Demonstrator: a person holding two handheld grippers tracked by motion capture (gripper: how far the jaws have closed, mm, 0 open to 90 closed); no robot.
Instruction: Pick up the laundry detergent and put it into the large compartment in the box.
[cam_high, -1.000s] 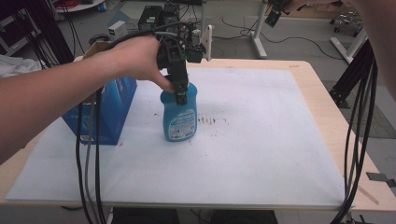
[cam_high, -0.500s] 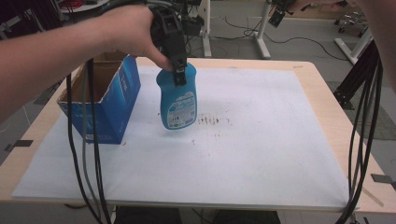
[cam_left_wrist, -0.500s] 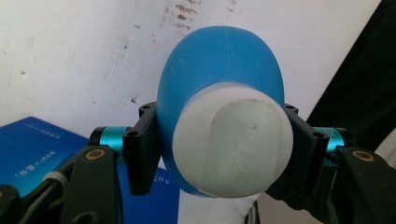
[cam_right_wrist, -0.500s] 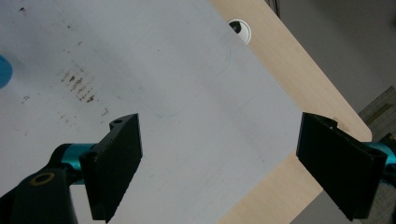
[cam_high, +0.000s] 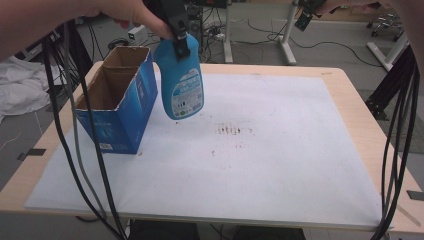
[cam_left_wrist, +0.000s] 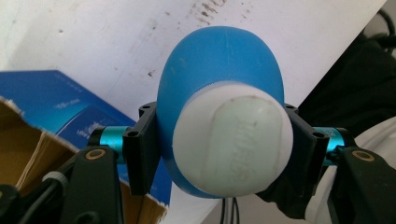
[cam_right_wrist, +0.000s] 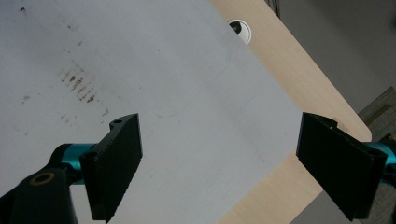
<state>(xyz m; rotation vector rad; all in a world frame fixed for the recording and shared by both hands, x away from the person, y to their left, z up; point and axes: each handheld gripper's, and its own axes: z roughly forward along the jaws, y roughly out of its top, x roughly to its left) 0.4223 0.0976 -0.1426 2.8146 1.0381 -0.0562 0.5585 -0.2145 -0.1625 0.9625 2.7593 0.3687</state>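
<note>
left gripper (cam_high: 180, 42): jaws clamped on bottle (cam_high: 181, 85) cap, hanging clear of table (cam_high: 280, 150), box (cam_high: 120, 100) at its 9 o'clock, likely destination | right gripper (cam_right_wrist: 219, 163): jaws apart, idle

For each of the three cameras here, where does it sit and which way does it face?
High view: above the person's side, looking forward and down on the table; forearm, hand and left gripper show.
Left gripper view: on the left gripper, looking down along jaws clamped on the blue bottle.
Right gripper view: on the right gripper, looking down past open jaws at the white mat.
Shared: the high and left gripper views both show the bottle and cardboard box.
</note>
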